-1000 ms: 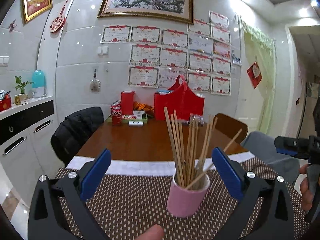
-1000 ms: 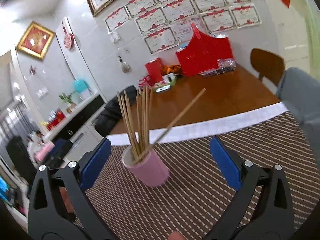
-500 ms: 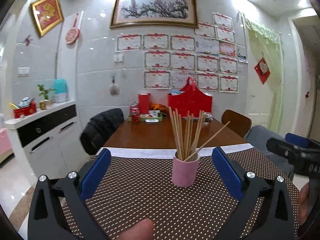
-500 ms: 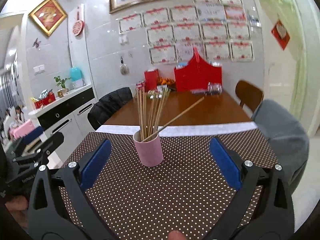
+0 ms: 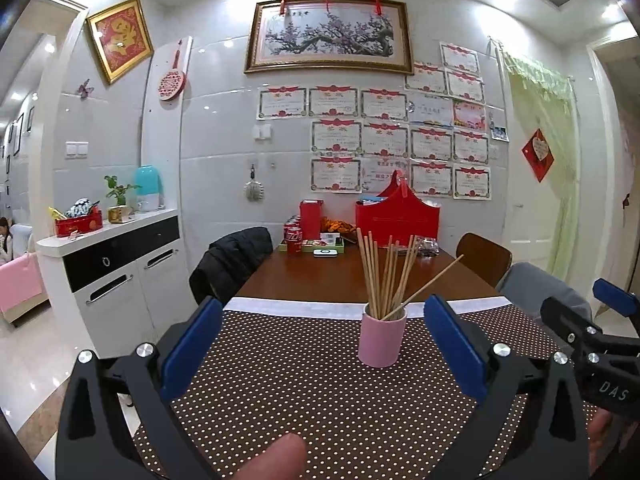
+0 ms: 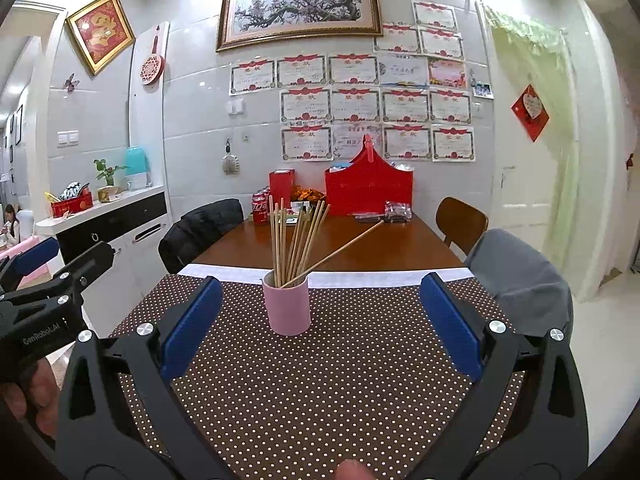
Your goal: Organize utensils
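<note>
A pink cup (image 5: pixel 380 338) stands upright on a brown dotted mat (image 5: pixel 320 396), with several wooden chopsticks (image 5: pixel 386 276) standing in it; one leans far to the right. In the right wrist view the cup (image 6: pixel 287 304) and chopsticks (image 6: pixel 294 240) sit left of centre. My left gripper (image 5: pixel 324 344) is open and empty, back from the cup. My right gripper (image 6: pixel 320 320) is open and empty, also back from the cup. Each gripper shows at the edge of the other's view, the right (image 5: pixel 592 344) and the left (image 6: pixel 44 292).
Behind the mat the wooden table (image 5: pixel 344 276) carries a red box (image 5: pixel 396 216), cola cans (image 5: pixel 293 236) and a tray. Chairs stand at the left (image 5: pixel 236 256) and right (image 5: pixel 484 256). A white cabinet (image 5: pixel 108 264) stands left of the table.
Both grippers have pulled back and up from the cup, which now looks smaller and farther away. Both stay open and empty.
</note>
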`<action>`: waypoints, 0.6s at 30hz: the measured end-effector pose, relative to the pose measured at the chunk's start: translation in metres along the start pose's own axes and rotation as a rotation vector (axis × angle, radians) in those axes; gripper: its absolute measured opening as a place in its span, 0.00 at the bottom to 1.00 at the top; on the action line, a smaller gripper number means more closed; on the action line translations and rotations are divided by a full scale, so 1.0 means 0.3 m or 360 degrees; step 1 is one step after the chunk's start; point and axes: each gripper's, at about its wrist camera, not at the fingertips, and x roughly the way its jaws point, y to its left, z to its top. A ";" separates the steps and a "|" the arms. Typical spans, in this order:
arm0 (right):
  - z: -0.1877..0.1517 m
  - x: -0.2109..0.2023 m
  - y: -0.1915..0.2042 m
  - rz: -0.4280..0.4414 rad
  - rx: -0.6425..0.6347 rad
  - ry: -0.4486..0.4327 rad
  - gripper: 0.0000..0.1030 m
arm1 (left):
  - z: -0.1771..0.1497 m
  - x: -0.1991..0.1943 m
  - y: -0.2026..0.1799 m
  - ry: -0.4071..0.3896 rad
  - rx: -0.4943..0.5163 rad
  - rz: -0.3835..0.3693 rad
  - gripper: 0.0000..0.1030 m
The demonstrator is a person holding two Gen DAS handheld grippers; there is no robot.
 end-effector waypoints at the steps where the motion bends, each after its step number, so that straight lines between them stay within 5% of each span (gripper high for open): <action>1: 0.001 -0.003 0.007 -0.0005 -0.0013 -0.0012 0.94 | 0.000 -0.004 0.002 0.0002 -0.0001 0.0000 0.96; 18: 0.005 -0.050 0.056 -0.0090 -0.0075 -0.0106 0.94 | -0.005 -0.049 -0.009 -0.0029 0.0017 0.0036 0.96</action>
